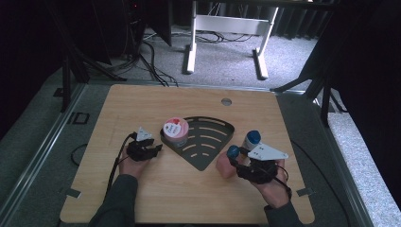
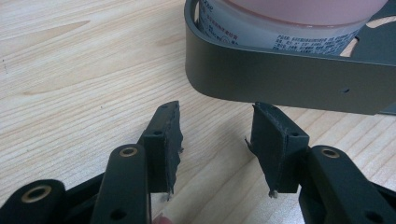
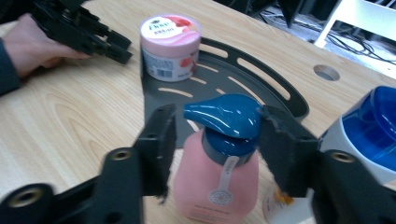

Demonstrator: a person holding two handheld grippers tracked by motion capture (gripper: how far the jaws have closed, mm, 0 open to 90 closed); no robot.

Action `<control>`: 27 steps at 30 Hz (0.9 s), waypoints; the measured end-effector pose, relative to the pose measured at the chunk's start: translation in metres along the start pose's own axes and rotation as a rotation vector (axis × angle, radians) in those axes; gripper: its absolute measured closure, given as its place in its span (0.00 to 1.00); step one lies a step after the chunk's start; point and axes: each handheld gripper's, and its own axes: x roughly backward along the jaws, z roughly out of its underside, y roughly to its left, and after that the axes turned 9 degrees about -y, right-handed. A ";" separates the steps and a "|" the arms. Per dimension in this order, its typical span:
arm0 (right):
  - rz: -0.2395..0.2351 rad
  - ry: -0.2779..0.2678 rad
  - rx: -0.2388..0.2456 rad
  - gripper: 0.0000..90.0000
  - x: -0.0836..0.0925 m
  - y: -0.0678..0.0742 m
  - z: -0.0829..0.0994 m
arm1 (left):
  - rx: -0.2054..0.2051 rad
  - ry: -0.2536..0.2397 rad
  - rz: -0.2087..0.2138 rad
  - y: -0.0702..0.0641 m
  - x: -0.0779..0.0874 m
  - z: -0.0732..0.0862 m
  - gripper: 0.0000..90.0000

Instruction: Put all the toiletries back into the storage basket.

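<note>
A pink pump bottle [image 1: 224, 166] [image 3: 215, 186] with a dark blue pump head [image 3: 224, 114] stands upright at the table's front right, just off the dark slotted corner tray [image 1: 208, 142] [image 3: 243, 79]. My right gripper [image 1: 235, 158] [image 3: 217, 135] is open, its jaws on either side of the pump head, the left pad a little off it. A pink jar [image 1: 176, 131] [image 2: 280, 28] [image 3: 170, 46] with a printed lid sits in the tray's left corner. My left gripper [image 1: 156, 149] [image 2: 215, 135] lies low on the table, open and empty, pointing at the tray rim [image 2: 280, 79].
A white bottle with a blue cap [image 1: 251, 138] [image 3: 369, 126] stands right of the pink bottle, close to my right gripper. A round hole [image 1: 226, 101] is set in the tabletop at the back. Bare wood lies left of and in front of the tray.
</note>
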 end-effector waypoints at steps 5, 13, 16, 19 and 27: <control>0.013 0.017 -0.017 0.39 -0.007 -0.002 0.004 | 0.000 0.000 0.001 0.000 0.000 0.000 0.58; 0.012 0.027 -0.045 0.32 -0.016 -0.008 0.009 | -0.001 0.000 0.000 0.000 0.000 0.000 0.58; 0.012 0.025 -0.056 0.30 -0.018 -0.008 0.011 | -0.002 0.002 0.000 0.000 0.000 0.000 0.58; 0.001 0.026 -0.066 0.28 -0.022 -0.009 0.012 | -0.007 0.006 0.000 -0.001 0.000 0.000 0.58; 0.010 0.041 -0.064 0.33 -0.034 -0.011 0.014 | -0.006 0.006 0.001 -0.001 0.000 0.000 0.58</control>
